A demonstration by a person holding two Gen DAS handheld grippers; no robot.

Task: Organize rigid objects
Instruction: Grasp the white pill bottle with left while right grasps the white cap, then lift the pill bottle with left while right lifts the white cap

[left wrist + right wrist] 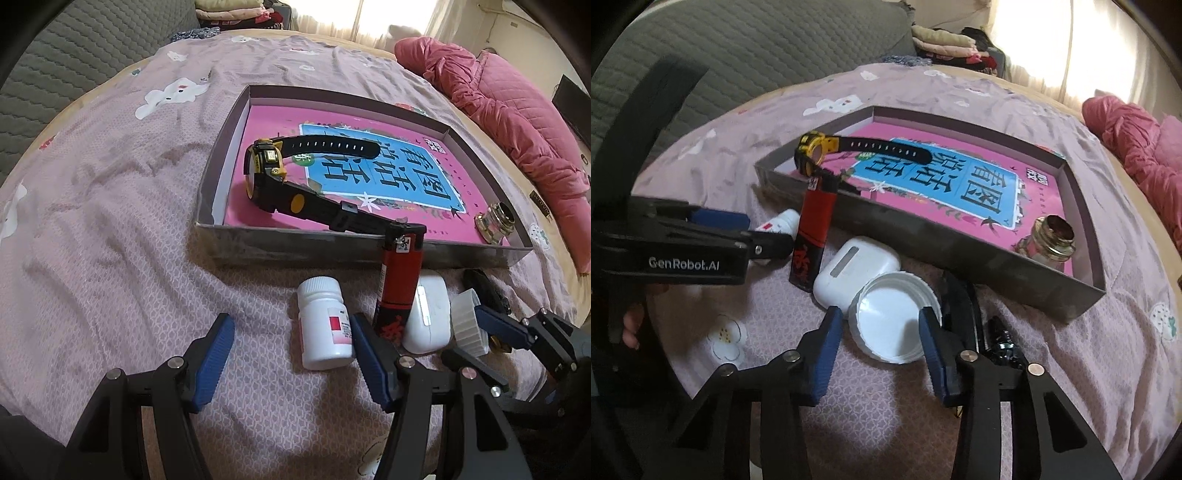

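My right gripper (881,332) clamped on white ribbed lid (895,319), my left gripper (291,349) apart, pill bottle (325,323) at two o'clock, watch (295,177) in tray (332,245).

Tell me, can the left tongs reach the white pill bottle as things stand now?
Probably yes. The left tongs are open, and the white pill bottle lies just ahead on the bedspread. Only the red lighter stands close on its right side.
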